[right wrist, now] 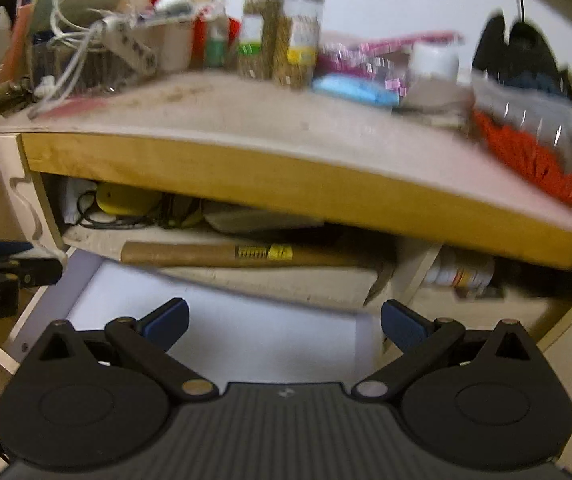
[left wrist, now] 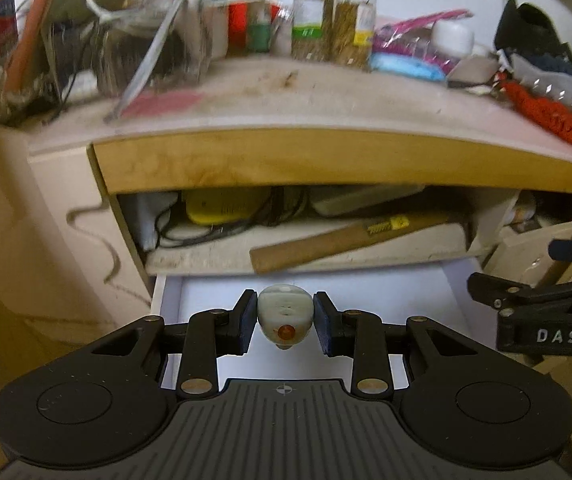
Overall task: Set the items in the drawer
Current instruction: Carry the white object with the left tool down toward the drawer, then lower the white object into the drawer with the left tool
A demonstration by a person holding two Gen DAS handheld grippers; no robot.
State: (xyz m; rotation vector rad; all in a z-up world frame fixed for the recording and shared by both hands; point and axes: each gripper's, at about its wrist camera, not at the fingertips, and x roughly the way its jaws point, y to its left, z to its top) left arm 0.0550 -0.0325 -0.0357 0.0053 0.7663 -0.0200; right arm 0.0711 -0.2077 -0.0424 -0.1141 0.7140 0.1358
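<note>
The left gripper (left wrist: 285,324) is closed on a small rounded grey-white gadget (left wrist: 284,319) with an orange button on its near face, held over the open white drawer (left wrist: 205,300) near its back edge. Because the fingers pinch only its curved sides, it could squirm out or roll as it is released, or catch the wooden handle (left wrist: 350,240) jutting off the shelf edge above. The right gripper (right wrist: 283,326) hangs wide and empty over the drawer's right side.
</note>
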